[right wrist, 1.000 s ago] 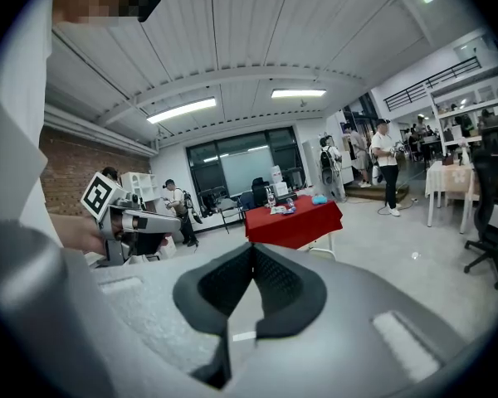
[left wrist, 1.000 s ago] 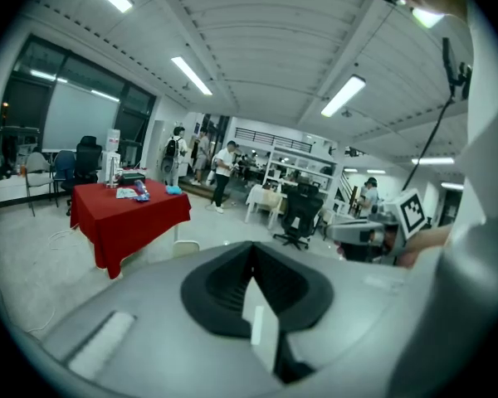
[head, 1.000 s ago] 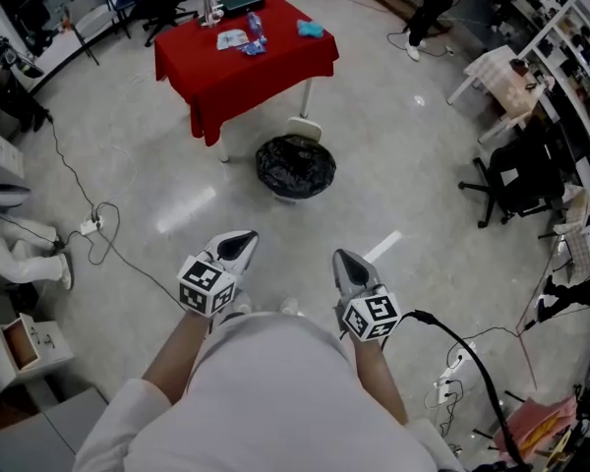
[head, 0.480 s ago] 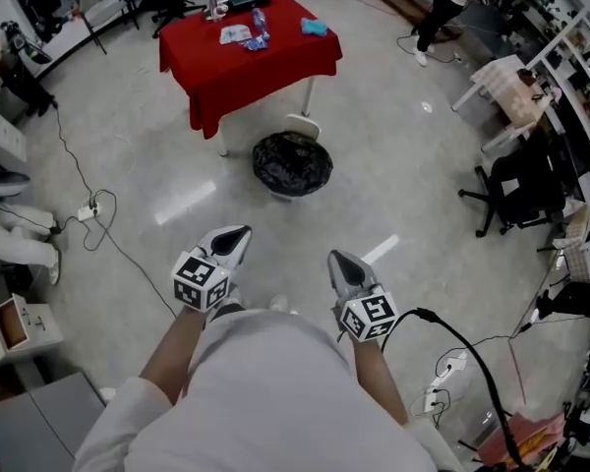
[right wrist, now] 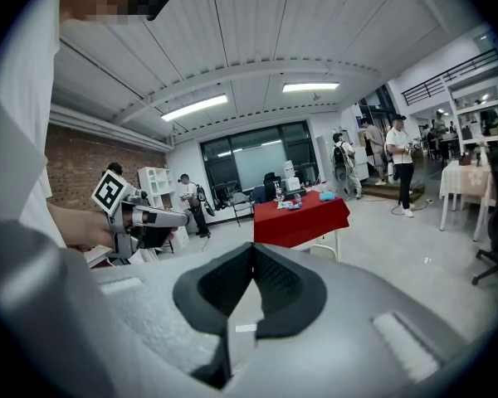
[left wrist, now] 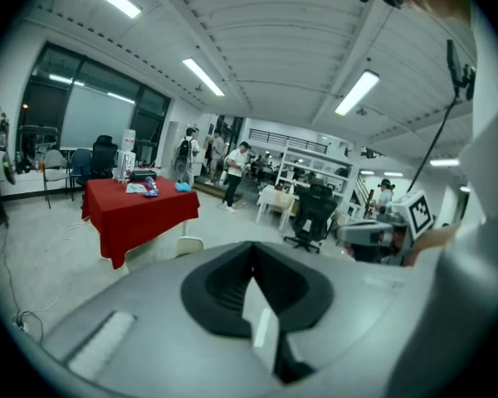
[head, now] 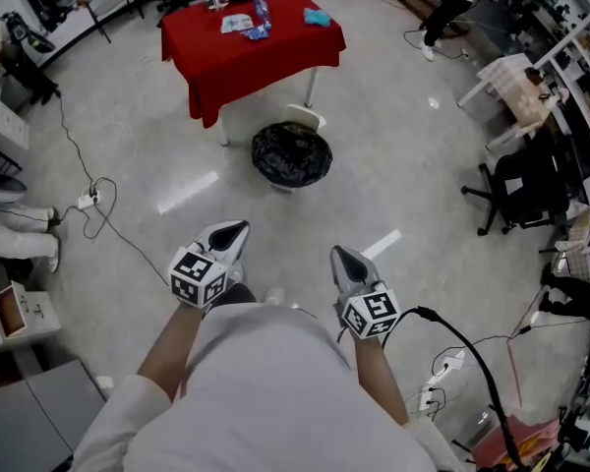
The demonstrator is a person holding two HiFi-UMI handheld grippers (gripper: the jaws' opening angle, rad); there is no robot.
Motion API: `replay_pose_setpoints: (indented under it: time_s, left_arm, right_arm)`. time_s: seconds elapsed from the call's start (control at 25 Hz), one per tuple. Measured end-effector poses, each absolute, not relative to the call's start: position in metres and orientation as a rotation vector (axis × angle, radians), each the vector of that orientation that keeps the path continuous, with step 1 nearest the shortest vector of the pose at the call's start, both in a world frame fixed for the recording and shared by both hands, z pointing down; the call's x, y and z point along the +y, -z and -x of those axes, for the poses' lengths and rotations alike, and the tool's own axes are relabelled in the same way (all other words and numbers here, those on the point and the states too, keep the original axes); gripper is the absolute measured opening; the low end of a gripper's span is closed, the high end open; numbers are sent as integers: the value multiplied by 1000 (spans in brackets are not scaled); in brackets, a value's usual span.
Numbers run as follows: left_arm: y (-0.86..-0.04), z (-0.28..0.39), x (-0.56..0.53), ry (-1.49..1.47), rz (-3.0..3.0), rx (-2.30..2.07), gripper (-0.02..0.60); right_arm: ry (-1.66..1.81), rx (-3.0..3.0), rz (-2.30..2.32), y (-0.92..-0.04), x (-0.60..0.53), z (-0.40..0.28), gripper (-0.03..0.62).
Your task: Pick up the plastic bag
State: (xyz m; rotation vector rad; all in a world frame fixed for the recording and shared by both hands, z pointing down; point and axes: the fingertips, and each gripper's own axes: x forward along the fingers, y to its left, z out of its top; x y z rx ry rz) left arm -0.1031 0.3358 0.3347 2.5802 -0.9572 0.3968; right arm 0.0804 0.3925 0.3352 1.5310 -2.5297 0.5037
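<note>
With my left gripper [head: 234, 232] and right gripper [head: 342, 259] both closed and empty, the black plastic bag [head: 292, 155], just this side of the red table [head: 251, 52], lies ahead, seemingly nearer my left.

Person seen from above, dressed in a white short-sleeved shirt [head: 275, 382], the sleeve [head: 113, 423] loose and pale. Left gripper [head: 238, 230] and right gripper [head: 337, 254]: pale grey shells that taper to a point, the jaws lined with black ribbed pads. Each bears at its rear a white cube, left cube [head: 199, 276] and right cube [head: 371, 315], printed with black square markers. A thick black cable [head: 472, 362] leaves the rear of the right gripper in a curve. In the gripper views each shell shows matt grey around a black heart-shaped recess.
</note>
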Motion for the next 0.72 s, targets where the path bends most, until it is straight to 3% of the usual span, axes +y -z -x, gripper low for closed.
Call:
replay_pose_setpoints:
  time_s: [0.72]
  left_arm:
    - [-342, 104, 258, -424, -2608, -874, 3]
  right_arm:
    - [-551, -2450, -1630, -346, 333, -81, 2]
